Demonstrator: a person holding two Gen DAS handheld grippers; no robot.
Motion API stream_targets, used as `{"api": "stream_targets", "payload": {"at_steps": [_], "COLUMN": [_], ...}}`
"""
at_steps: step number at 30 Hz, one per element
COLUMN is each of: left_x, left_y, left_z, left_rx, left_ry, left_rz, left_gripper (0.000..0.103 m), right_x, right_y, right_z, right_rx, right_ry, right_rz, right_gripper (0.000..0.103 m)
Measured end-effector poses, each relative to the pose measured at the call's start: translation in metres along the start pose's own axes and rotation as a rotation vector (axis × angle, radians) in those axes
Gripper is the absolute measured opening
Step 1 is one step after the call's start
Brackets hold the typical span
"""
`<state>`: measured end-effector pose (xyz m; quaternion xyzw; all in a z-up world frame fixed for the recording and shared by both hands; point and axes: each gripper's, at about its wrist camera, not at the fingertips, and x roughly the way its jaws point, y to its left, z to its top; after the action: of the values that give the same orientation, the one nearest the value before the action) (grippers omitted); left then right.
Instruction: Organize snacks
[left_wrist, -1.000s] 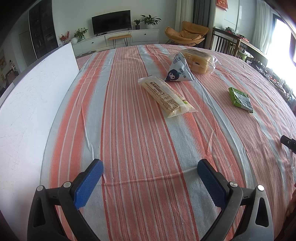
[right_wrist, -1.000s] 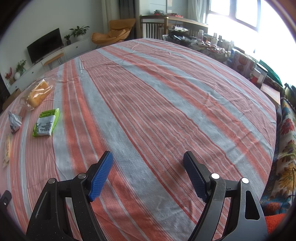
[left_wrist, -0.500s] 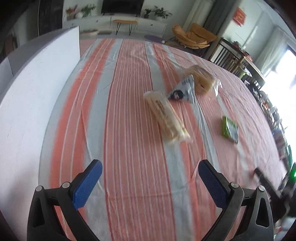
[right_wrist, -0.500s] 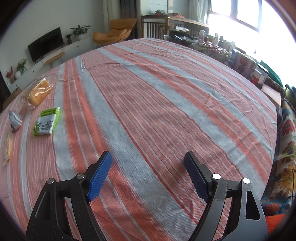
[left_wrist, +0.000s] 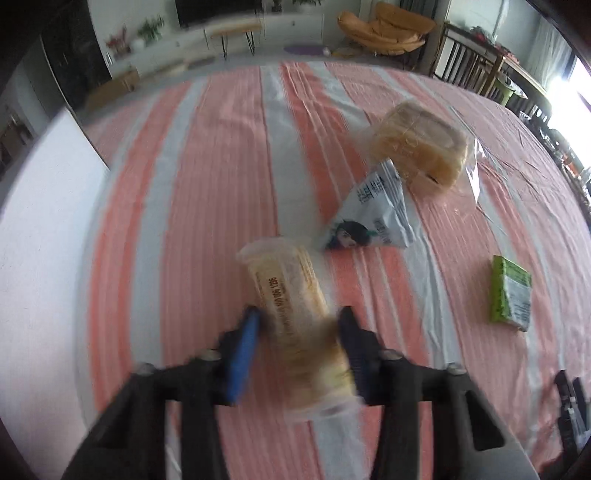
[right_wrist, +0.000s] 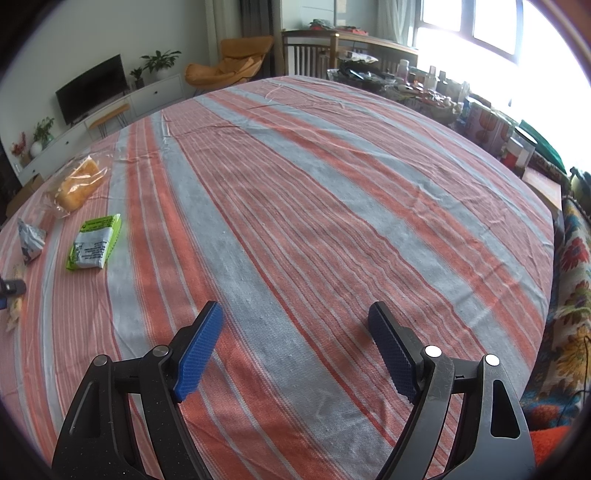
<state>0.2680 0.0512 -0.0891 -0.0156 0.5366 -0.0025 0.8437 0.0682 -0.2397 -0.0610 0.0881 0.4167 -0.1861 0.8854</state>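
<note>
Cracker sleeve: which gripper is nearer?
Left. The left gripper has its fingers on either side of the cracker sleeve. The right gripper is open over bare tablecloth, far to the sleeve's right.

Probably home: television, armchair

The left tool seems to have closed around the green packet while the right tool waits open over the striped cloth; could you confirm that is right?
Not quite: the left tool is closed around the long yellow cracker sleeve, as the left wrist view shows. The green packet lies untouched off to its right. The right tool is open over the striped cloth.
</note>
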Motion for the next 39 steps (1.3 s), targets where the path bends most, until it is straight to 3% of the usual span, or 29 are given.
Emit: {"api": "stream_targets", "payload": {"at_steps": [3, 12, 13, 17, 21, 26, 39], "left_x": [-0.009, -0.059, -0.059, -0.049, -0.043, -0.038, -0.033], "left_y": [0.011, 0.029, 0.029, 0.029, 0.035, 0.042, 0.042], "left_z": [-0.014, -0.088, -0.093, -0.104, -0.109, -0.116, -0.113], "left_rx": [-0.017, 0.039, 0.046, 0.056, 0.023, -0.001, -0.009], "left_ry": [0.015, -0.012, -0.022, -0.061, -0.111, -0.171, -0.172], "left_rz": [-0.073, -0.094, -0.086, -0.022, -0.001, 0.011, 0.018], "left_gripper": [0.029, 0.029, 0.033, 0.069, 0.079, 0.1, 0.103], "right_x": [0.0, 0.0, 0.0, 0.0, 0.0, 0.0, 0.001], "right_y": [0.0, 0.0, 0.001, 0.0, 0.001, 0.0, 0.003], "right_z": [0.0, 0.0, 0.0, 0.0, -0.001, -0.001, -0.001], "right_rx": [0.0, 0.001, 0.001, 0.002, 0.0, 0.002, -0.005], "right_ry": [0.0, 0.0, 0.0, 0.0, 0.0, 0.0, 0.003], "right_rz": [-0.001, -0.001, -0.001, -0.001, -0.003, -0.001, -0.004], "right_gripper": [0.084, 0.084, 0.084, 0.084, 0.084, 0.084, 0.086]}}
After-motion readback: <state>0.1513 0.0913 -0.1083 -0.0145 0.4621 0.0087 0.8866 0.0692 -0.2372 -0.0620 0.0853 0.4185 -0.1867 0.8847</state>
